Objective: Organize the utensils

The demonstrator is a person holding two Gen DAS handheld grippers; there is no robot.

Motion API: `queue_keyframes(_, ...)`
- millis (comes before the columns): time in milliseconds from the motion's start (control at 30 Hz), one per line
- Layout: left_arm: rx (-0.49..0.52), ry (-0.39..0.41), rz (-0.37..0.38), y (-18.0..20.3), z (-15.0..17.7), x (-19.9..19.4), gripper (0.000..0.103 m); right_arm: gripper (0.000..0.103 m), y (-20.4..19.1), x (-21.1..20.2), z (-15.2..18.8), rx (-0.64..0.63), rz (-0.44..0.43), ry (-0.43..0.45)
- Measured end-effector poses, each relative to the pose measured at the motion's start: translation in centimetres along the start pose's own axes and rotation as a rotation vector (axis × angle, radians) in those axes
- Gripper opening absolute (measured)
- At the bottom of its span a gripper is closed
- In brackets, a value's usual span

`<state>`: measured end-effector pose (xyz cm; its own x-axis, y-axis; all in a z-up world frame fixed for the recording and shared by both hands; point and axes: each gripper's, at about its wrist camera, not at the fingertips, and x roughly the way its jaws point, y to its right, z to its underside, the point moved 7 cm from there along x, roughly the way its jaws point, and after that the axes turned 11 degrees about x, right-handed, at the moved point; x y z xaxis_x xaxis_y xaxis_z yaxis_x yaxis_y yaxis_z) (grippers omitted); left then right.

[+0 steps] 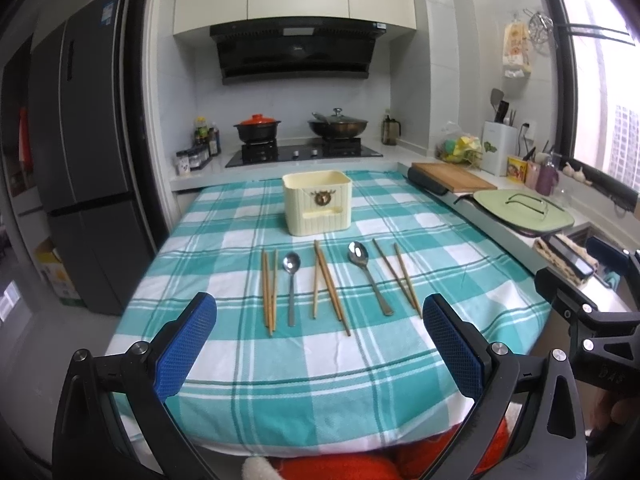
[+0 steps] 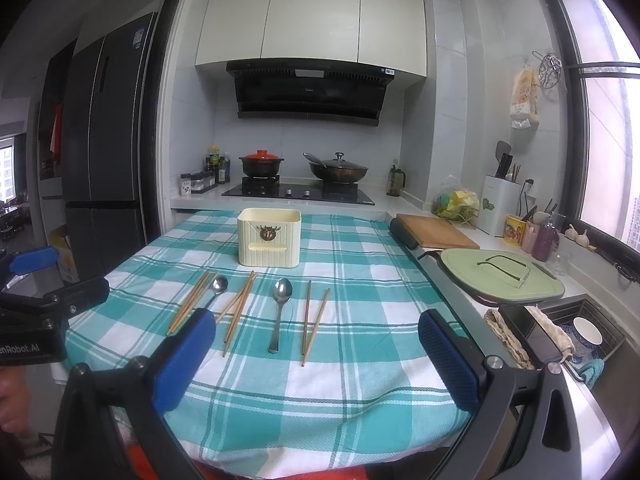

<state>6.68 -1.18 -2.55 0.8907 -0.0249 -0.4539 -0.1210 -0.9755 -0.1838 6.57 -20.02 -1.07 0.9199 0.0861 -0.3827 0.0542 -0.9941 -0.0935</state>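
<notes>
On the checked table (image 1: 248, 392), the cream holder box (image 1: 317, 202) stands beyond a row of chopsticks (image 1: 331, 287) and spoons (image 1: 367, 276), all lying well ahead of the left claw (image 1: 320, 344) and right claw (image 2: 312, 356), both spread wide, gripping nothing.

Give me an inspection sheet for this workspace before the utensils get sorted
Surface: checked tablecloth, flat.
Job's things: cream holder behind a row of three chopstick pairs and two spoons.
Clutter: nothing seen on the cloth.
Grippers: left gripper and right gripper open, holding nothing.
Cables: nothing seen.
Surroundings: stove with red-lidded pot, cutting board, fridge.
</notes>
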Motion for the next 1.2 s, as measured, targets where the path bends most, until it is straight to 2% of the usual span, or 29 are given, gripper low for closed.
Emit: queue_keyframes(1200, -0.001, -0.014, 0.001, -0.19, -0.32, 0.67, 0.103, 0.103, 0.24, 0.45, 0.48, 0.005, 0.000, -0.006)
